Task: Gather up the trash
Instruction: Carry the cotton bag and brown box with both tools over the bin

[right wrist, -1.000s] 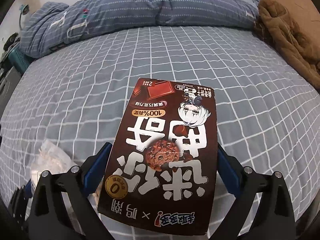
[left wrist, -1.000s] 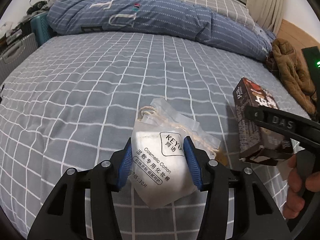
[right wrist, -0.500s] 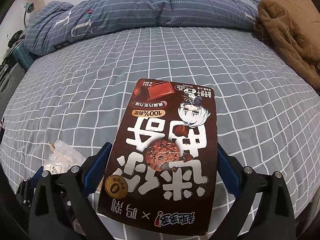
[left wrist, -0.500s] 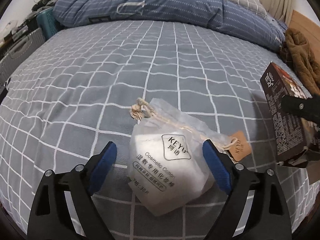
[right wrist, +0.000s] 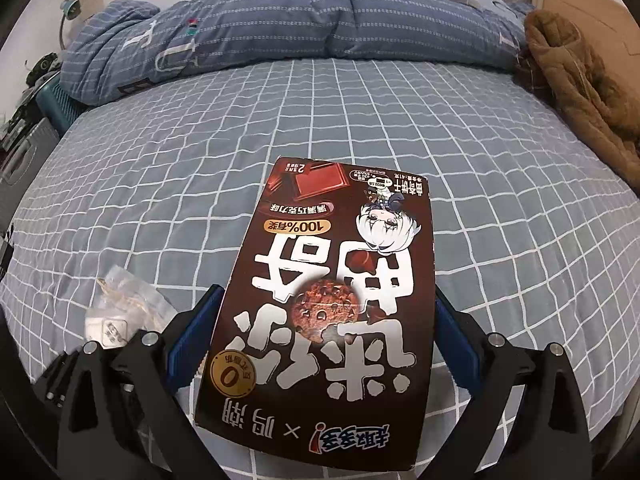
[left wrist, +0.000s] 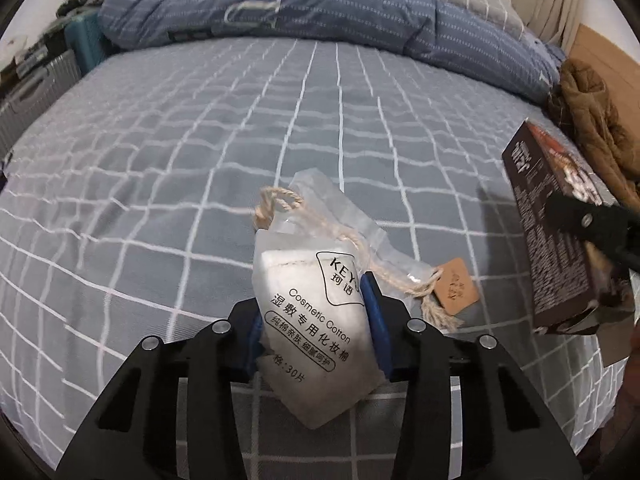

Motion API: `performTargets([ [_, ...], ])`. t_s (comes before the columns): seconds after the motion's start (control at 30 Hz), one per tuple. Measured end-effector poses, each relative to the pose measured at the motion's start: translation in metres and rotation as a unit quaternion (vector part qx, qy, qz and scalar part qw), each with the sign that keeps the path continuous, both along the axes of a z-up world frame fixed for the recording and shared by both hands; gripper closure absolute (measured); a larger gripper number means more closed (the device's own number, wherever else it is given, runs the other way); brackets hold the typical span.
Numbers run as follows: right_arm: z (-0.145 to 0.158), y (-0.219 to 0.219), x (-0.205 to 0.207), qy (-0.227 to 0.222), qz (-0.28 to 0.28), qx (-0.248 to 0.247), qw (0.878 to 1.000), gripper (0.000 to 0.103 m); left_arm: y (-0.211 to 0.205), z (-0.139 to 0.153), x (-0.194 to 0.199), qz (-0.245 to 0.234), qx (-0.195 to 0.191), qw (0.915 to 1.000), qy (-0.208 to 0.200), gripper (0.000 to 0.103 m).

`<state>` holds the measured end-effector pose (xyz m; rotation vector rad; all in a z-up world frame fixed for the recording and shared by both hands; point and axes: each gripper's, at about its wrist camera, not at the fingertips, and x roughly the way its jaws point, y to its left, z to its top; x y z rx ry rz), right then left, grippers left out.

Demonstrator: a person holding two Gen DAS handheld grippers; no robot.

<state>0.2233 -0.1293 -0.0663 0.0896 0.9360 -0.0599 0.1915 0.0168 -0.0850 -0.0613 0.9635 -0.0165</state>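
Note:
My left gripper (left wrist: pixel 316 320) is shut on a white cosmetic cotton bag (left wrist: pixel 312 300) with a rope drawstring and a brown tag (left wrist: pixel 456 286), just above the grey checked bed sheet (left wrist: pixel 200 140). My right gripper (right wrist: pixel 324 328) is shut on a brown chocolate cookie box (right wrist: pixel 332 292) and holds it above the sheet. The box also shows at the right of the left wrist view (left wrist: pixel 556 240), and the bag at the lower left of the right wrist view (right wrist: pixel 120 308).
A rolled blue striped duvet (left wrist: pixel 320 4) lies across the far side of the bed. A brown jacket (right wrist: pixel 580 92) lies at the right edge. Suitcases (left wrist: pixel 36 88) stand beside the bed at the left.
My left gripper was shut on the bag, opened wide half a second ago, and has now shut on it again. The right gripper holds the box almost still.

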Motion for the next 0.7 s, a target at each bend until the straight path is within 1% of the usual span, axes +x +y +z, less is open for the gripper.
performTargets([
  [0.2, 0.011, 0.008, -0.024, -0.025, 0.022, -0.008, 0.999, 0.010, 0.000, 0.025, -0.019, -0.008, -0.008, 0.9996, -0.025, 0.061],
  [0.43, 0.034, 0.008, -0.062, -0.067, 0.038, -0.006, 0.997, 0.010, -0.002, 0.041, -0.049, -0.019, -0.011, 0.9990, -0.039, 0.061],
  [0.7, 0.052, 0.006, -0.109, -0.090, 0.049, -0.010, 0.995, 0.010, -0.006, 0.062, -0.083, -0.029, -0.018, 0.9979, -0.055, 0.061],
])
